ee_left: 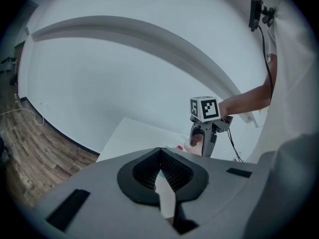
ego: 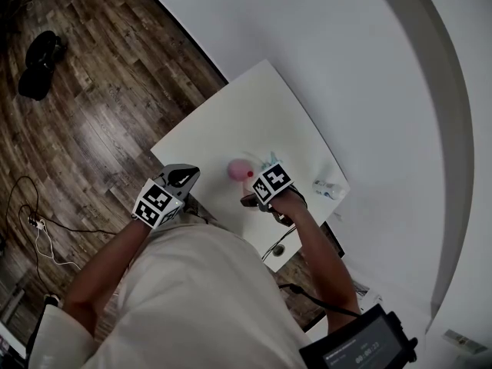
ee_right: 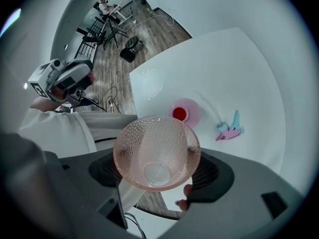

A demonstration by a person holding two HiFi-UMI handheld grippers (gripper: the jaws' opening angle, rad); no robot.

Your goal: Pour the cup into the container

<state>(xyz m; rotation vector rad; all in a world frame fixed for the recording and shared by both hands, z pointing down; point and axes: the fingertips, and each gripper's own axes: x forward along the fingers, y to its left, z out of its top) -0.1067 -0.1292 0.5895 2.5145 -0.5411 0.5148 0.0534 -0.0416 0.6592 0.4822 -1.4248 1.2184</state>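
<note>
Your right tool (ee_right: 158, 169) grips the pink dimpled cup (ee_right: 157, 151). The pink container (ee_right: 193, 114) sits on the tabletop (ee_right: 224, 68) just beyond it, toward the near edge. Your left tool (ee_left: 160, 176) is closed and empty.

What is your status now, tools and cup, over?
Left tool shut, empty. Right tool shut on pink cup, cup looks empty. Pink container on table, red inside. Nothing between them.

No print reads clearly — the dark screen (ego: 361, 344) shows small characters, perhaps a timer, too blurred.
</note>
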